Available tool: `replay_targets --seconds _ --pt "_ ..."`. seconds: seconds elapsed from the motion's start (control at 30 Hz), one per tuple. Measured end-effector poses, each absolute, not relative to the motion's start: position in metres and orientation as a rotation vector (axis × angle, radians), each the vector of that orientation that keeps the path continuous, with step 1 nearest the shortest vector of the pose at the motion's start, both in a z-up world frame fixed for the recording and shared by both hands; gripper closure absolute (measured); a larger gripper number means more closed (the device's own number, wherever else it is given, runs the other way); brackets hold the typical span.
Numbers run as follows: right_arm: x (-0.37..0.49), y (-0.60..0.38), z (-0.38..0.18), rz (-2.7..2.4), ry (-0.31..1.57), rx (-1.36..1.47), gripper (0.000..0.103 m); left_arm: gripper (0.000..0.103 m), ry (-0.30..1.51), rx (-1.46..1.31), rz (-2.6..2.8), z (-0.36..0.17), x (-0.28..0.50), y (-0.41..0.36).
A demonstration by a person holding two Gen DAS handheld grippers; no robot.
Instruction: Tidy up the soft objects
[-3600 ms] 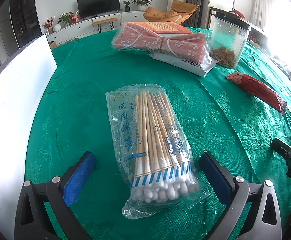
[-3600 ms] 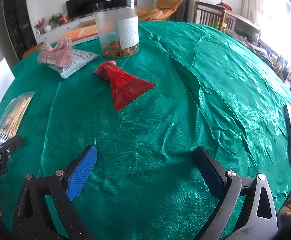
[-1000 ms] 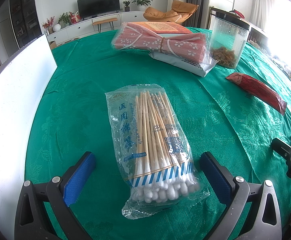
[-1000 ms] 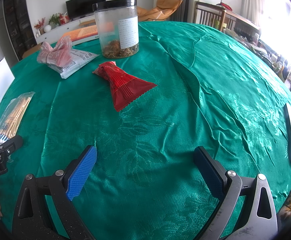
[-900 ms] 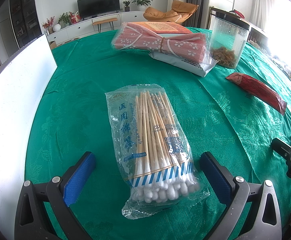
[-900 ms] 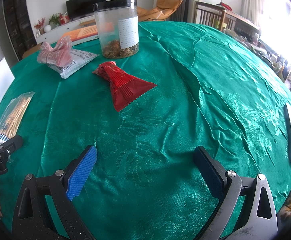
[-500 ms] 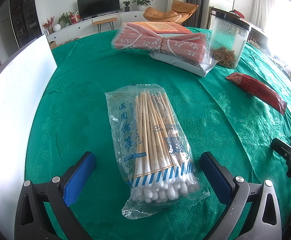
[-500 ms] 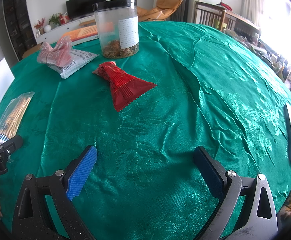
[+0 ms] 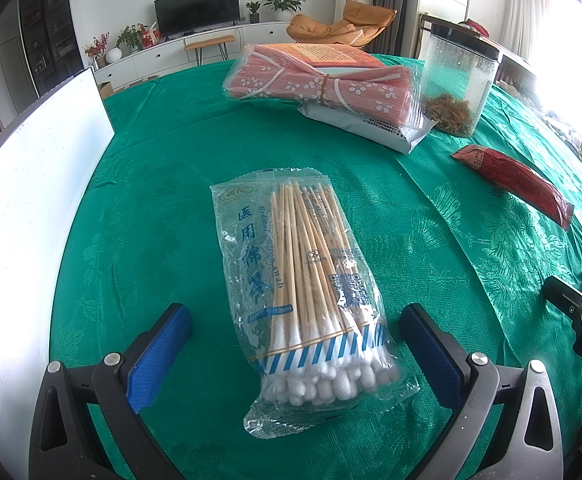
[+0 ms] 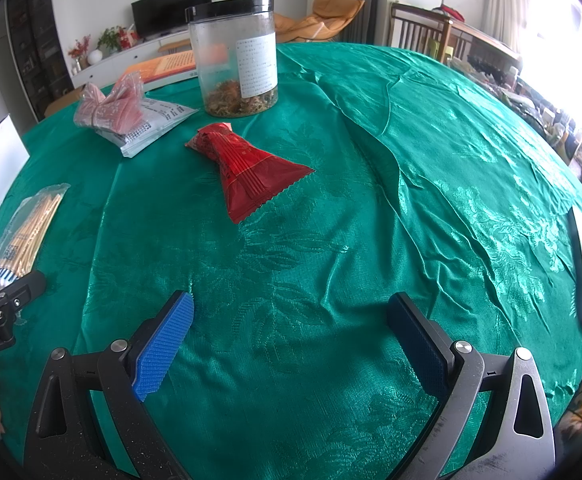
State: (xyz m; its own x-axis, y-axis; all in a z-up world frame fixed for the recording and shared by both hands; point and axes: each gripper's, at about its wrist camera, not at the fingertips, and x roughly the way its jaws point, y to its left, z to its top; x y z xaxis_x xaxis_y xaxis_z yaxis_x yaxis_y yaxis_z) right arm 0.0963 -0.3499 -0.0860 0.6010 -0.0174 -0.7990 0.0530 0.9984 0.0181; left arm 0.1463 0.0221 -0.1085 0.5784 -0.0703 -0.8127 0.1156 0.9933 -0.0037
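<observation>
**Currently: both claws released, swab pack sits between left fingers**

We see the left gripper [image 9: 295, 344] spread wide, holding nothing. The cotton swab pack [image 9: 305, 288] lies flat on the green tablecloth [image 9: 163, 184] with its near, cotton-tip end between the two blue pads [image 9: 159, 354]; no contact on either side. Pack runs lengthwise away from the camera, tilted slightly left at the far end.

Right gripper [image 10: 291, 340] is likewise released, over bare cloth. Red snack packet [image 10: 247, 168] lies well ahead of it.

Count, as we see it:
- one swab pack
- one red snack packet
- one pink floral bundle [image 9: 323, 84], resting on one grey pouch [image 9: 371, 130]
- one clear jar [image 9: 457, 84] with a black lid, just beside the bundle
- one white board [image 9: 31, 184] along the left table edge

Swab pack look: clear plastic bag, blue print, wooden sticks with white tips, blue-striped band near the tips.
</observation>
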Motion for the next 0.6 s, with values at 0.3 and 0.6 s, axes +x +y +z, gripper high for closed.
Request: replay_targets --seconds 0.3,0.6 --pt "0.096 -0.35 -0.086 -0.041 0.925 0.041 0.004 0.0 0.948 0.052 -0.109 -0.107 0.145 0.025" --pt "0.099 -0.394 -0.056 0.133 0.867 0.295 0.007 0.0 1.08 0.033 -0.186 -0.099 0.156 0.02"
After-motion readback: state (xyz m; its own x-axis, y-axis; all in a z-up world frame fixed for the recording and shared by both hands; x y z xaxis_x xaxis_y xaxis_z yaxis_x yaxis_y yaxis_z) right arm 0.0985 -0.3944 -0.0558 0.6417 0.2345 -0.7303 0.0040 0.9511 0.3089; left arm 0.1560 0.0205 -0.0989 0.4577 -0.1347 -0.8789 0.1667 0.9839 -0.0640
